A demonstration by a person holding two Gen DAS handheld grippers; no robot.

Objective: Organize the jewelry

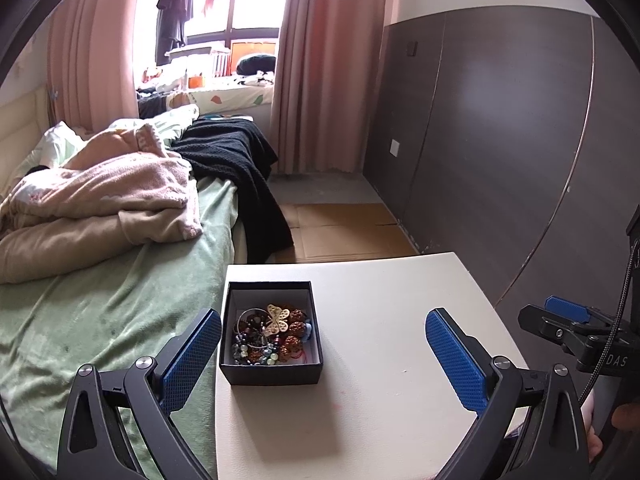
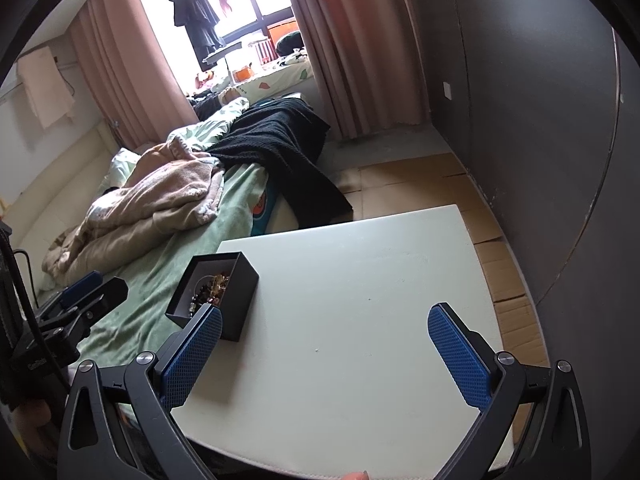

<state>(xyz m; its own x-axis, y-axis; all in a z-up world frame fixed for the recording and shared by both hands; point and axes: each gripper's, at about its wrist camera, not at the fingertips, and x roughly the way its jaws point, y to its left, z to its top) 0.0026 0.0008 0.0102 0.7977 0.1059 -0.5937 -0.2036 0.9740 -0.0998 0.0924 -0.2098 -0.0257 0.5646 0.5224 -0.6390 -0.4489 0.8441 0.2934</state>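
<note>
Bed (image 1: 120, 280) runs along the table's left side, w/ rumpled blankets. White table (image 1: 380, 320) carries only 1 thing: black box (image 1: 272, 376), lid off, near the left edge, prob. so both tongs reach in from above. Left tongs (image 1: 323, 356) spread wide, nothing held, hanging over the box's near side. Right tongs (image 2: 325, 356) spread too, over bare table. Jewelry (image 1: 268, 336) all in the box, 1 tangled heap: bead strands, butterfly piece (image 1: 278, 318) on top. Fits unsorted or just gathered.
</note>
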